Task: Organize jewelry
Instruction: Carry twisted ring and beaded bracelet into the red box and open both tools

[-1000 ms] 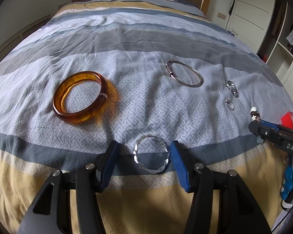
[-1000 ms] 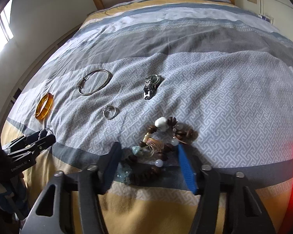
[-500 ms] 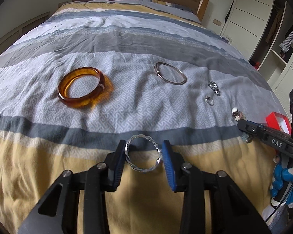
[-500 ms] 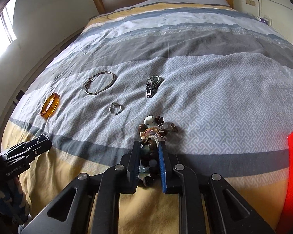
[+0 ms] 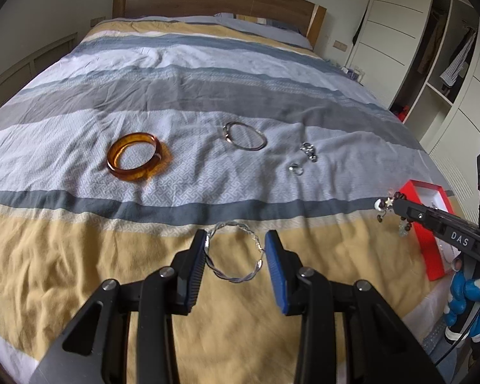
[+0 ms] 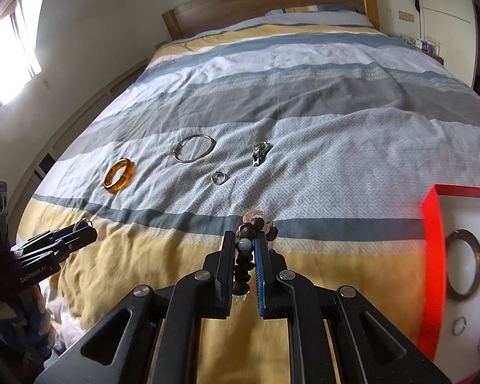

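At left, our left hand-held gripper clamps the twisted silver bangle across its width, clear of the bed; we judge it light, thin, and apt to bend. At right, our right hand-held gripper, jaws closing nearly shut, pinches the beaded bracelet, limp and slippery, beside the red box. Readable lettering: "DAS", "GenRobot.AI".

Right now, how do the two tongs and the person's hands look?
Both tongs, left and right, are black, angular frames with silver rivets and triangular cut-outs. Each has flat fingers, with a blue ribbed pad. White lettering marks their sides. A thin black cable hangs by the right one. The hand wears a blue and white glove.
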{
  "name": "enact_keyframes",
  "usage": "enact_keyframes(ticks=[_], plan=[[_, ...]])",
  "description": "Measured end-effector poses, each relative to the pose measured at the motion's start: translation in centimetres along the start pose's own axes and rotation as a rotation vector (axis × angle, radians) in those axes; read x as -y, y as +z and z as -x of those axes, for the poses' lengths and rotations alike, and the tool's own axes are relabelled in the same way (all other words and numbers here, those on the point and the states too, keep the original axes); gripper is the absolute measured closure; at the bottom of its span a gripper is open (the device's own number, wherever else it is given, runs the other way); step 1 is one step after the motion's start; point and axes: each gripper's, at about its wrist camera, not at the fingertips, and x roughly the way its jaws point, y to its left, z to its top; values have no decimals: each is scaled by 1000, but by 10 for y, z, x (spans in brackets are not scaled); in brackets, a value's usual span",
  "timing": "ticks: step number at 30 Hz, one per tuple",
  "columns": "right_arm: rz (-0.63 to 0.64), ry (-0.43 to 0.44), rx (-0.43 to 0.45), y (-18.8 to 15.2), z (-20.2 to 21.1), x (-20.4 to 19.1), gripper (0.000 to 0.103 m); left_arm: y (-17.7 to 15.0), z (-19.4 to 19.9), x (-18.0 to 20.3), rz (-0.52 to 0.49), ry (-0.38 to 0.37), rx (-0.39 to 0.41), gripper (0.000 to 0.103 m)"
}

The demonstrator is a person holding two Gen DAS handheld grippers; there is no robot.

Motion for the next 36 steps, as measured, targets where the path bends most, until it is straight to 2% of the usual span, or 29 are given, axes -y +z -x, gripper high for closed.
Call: enact_keyframes(ticks=[13, 20, 29, 36], plan=[[-3, -15, 126, -21, 102, -4, 92, -9, 76, 51, -69, -44, 89, 69], [-34, -46, 187, -41, 151, 22, 92, -8, 94, 102, -133, -101, 109, 69], [-117, -136, 235, -57, 194, 104, 92, 2, 73, 201, -240, -232, 62, 69], [-194, -193, 206, -67, 192, 177, 92, 5, 27, 292, -337, -337, -5, 69]])
